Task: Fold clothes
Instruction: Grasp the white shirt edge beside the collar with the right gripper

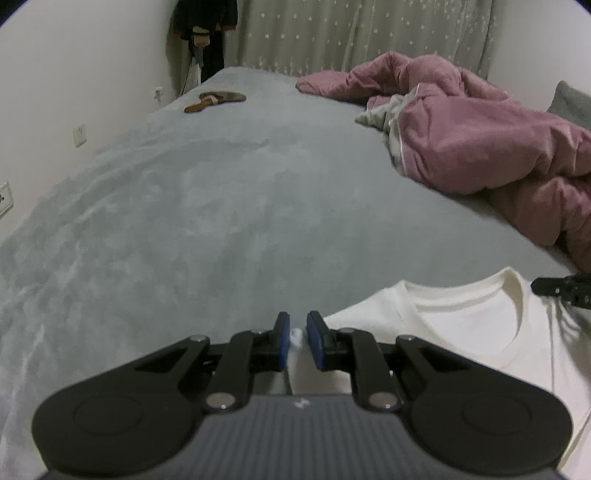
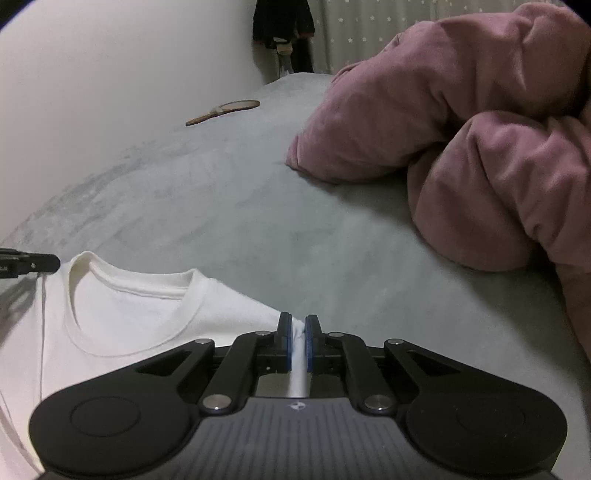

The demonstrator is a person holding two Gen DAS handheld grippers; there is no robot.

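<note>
A white T-shirt [image 1: 461, 332] lies flat on the grey bed [image 1: 221, 206], collar toward the far side. My left gripper [image 1: 297, 325] is shut on the white T-shirt at its left shoulder edge, a pinch of white cloth showing between the blue pads. In the right wrist view the white T-shirt [image 2: 129, 314] spreads to the left, and my right gripper [image 2: 298, 325] is shut on its right shoulder edge, a white fold running between the pads. Each gripper's black tip shows at the edge of the other view.
A crumpled pink duvet [image 1: 480, 140] fills the bed's right side and looms close in the right wrist view [image 2: 461, 147]. A wooden brush-like object [image 1: 212, 100] lies far back by the white wall. Star-patterned curtains [image 1: 351, 33] hang behind. The grey bed [image 2: 258, 206] stretches ahead.
</note>
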